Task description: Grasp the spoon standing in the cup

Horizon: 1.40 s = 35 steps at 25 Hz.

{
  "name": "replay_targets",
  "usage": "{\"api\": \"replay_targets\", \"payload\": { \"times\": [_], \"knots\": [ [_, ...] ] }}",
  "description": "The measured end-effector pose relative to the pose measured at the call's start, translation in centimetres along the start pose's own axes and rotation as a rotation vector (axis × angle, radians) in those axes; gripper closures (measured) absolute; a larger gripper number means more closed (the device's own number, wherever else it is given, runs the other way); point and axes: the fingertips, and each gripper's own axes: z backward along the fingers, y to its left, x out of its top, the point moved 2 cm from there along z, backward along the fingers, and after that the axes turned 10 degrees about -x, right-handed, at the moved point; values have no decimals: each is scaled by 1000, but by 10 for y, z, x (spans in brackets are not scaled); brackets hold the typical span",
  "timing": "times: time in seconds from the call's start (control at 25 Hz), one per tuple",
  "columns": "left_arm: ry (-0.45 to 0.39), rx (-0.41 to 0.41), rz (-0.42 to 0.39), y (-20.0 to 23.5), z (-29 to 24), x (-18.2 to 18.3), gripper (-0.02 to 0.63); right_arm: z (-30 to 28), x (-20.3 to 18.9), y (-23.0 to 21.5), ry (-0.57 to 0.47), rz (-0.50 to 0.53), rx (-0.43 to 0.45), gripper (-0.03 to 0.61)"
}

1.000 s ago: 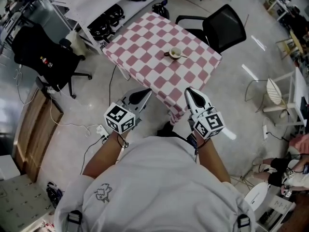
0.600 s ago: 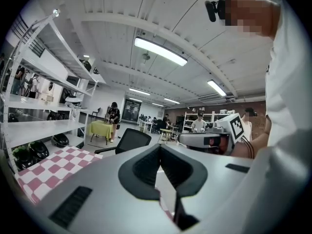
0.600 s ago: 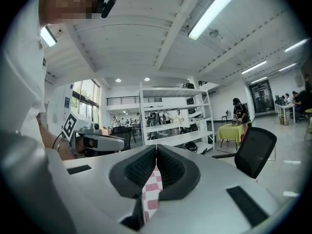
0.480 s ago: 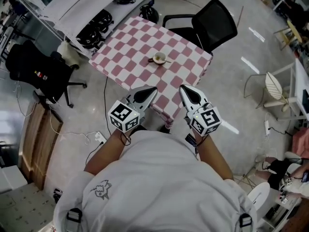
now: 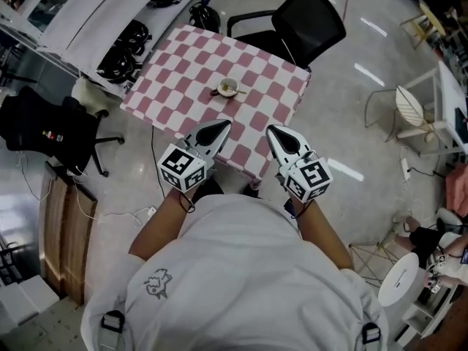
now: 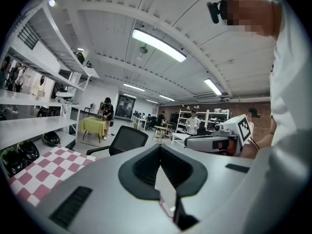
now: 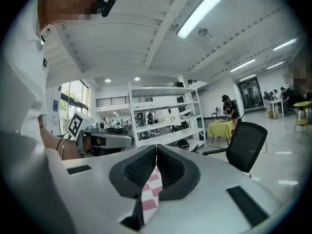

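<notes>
Out ahead of the person, beyond both tools, stands the table (image 5: 183,64) under a pink-and-white checked cloth, with a black chair (image 5: 311,20) at its far right corner. The step in hand looks like the approach: nothing is grasped yet, and the task's things are well apart from both tools.

The left tongs (image 5: 219,126) and right tongs (image 5: 273,131) are held side by side over the table's near edge, pointing forward. In each gripper view the tips meet with nothing between them, so both are closed and empty.

Near the middle of the table sits the cup (image 5: 228,87), small and pale, alone on the cloth. The spoon (image 5: 237,91) is in it, its handle seeming to lean out over the rim toward the right. It is too small to tell more about its shape or finish.

The next move likely calls for carrying one pair of tongs forward over the table, parting its tips, and lining them up on either side of that slim, tilted handle. The handle could slip or tip the cup if nudged sideways.
</notes>
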Motion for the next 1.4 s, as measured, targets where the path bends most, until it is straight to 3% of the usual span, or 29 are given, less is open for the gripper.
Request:
{"api": "replay_targets", "payload": {
  "times": [0.52, 0.88, 1.12, 1.4],
  "knots": [
    [67, -199, -7, 64, -5, 12, 600, -47, 10, 4, -17, -47, -209, 546],
    [109, -374, -38, 105, 32, 17, 600, -121, 15, 46, -48, -78, -325, 546],
    [113, -412, -19, 134, 46, 16, 600, -151, 10, 62, -7, -83, -355, 546],
    [131, -429, -8, 143, 43, 12, 600, -168, -4, 49, 33, -126, -359, 546]
  ]
}}
